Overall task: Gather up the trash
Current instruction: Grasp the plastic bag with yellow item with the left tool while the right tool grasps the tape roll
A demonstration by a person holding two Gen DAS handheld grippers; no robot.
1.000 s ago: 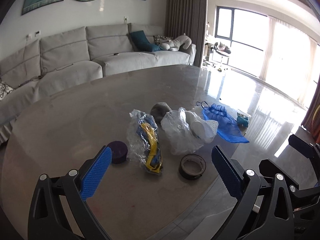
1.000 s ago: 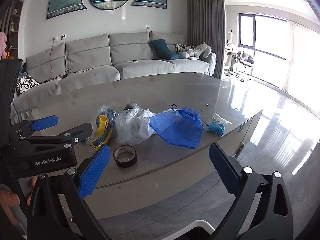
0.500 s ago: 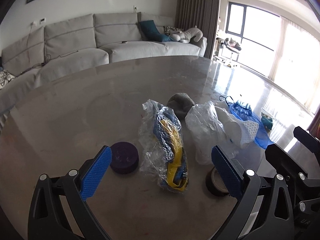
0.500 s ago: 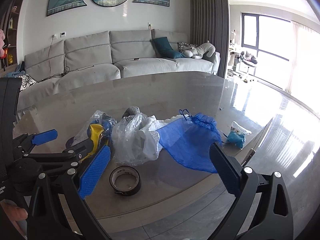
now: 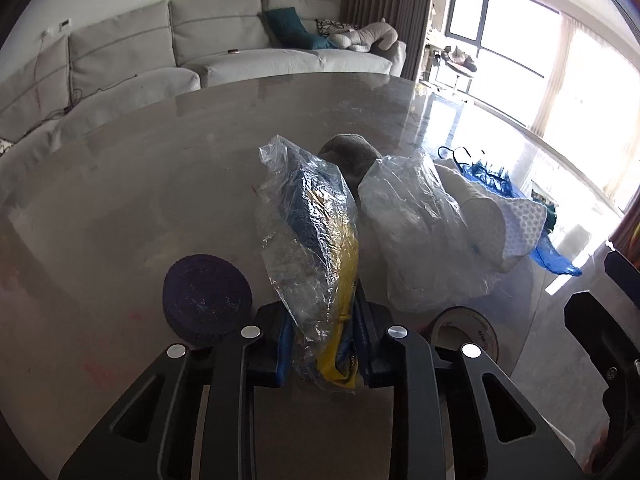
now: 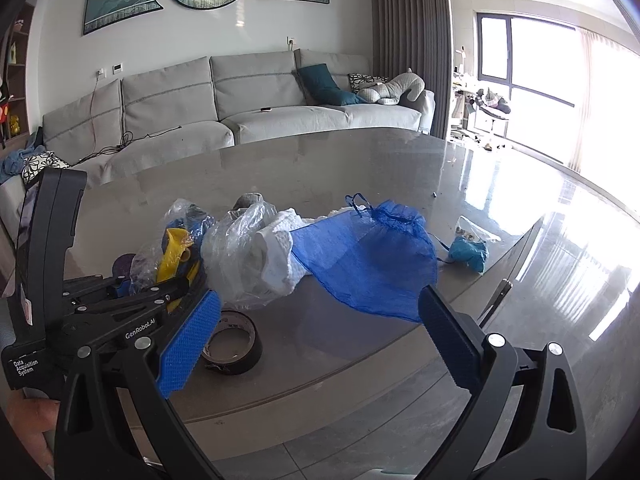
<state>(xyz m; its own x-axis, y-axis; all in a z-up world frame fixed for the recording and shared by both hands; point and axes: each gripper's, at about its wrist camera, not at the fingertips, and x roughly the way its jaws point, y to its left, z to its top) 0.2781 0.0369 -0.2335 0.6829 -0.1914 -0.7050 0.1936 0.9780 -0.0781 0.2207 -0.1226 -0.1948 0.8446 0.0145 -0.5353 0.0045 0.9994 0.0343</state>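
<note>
The left gripper point(image 5: 322, 344) has just closed on the wrapper's point(image 5: 310, 236) near end; it runs up-frame. The right gripper point(image 6: 316, 340) gapes, empty.

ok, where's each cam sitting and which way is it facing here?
Left wrist: sits on the left gripper, looking down and forward over the table toward the sofa; its jaws have just been closing and now pinch the clear bag with yellow and blue contents.
Right wrist: sits on the right gripper, near the table edge, facing the blue mesh bag; jaws open, nothing between them; the left gripper and a fingertip show at left.
Shared: the clear bag, tape roll, crumpled white plastic, sofa.
</note>
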